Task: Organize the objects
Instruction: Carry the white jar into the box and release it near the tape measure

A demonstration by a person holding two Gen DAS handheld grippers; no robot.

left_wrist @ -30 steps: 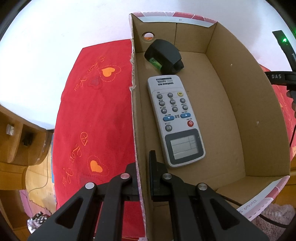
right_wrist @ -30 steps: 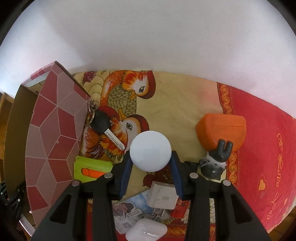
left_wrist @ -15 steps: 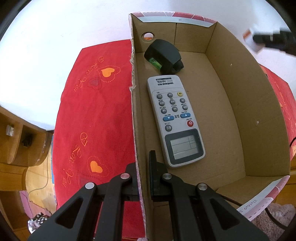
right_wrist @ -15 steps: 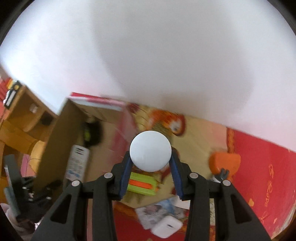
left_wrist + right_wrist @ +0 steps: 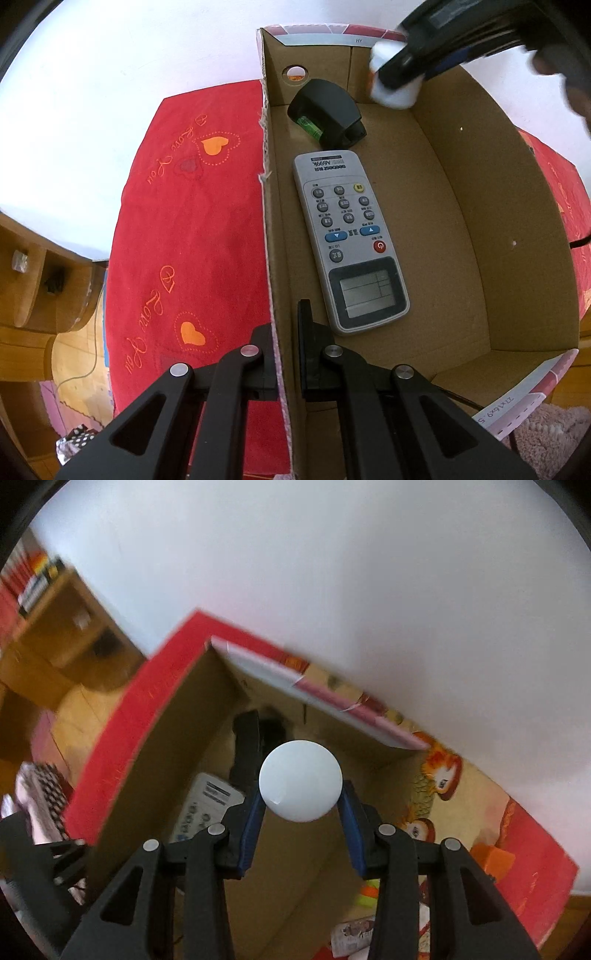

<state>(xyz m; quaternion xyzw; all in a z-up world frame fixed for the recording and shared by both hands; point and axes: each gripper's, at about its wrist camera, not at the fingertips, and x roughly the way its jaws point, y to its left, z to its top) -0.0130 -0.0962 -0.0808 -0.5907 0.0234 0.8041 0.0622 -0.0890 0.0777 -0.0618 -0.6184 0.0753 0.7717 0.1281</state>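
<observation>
Swinging over from the rooster-print cloth, the right tongs [image 5: 300,805] are now carrying the white ball [image 5: 300,781] above the cardboard box's [image 5: 480,229] far corner.
On the red heart cloth [image 5: 192,229] at left, the left tongs [image 5: 286,343] are pinching the box's left wall, one finger on each side. Inside, the grey remote [image 5: 349,240] is lying flat with the black charger [image 5: 327,114] just beyond it, while the right tongs are gripping the ball between blue pads [image 5: 251,830].
</observation>
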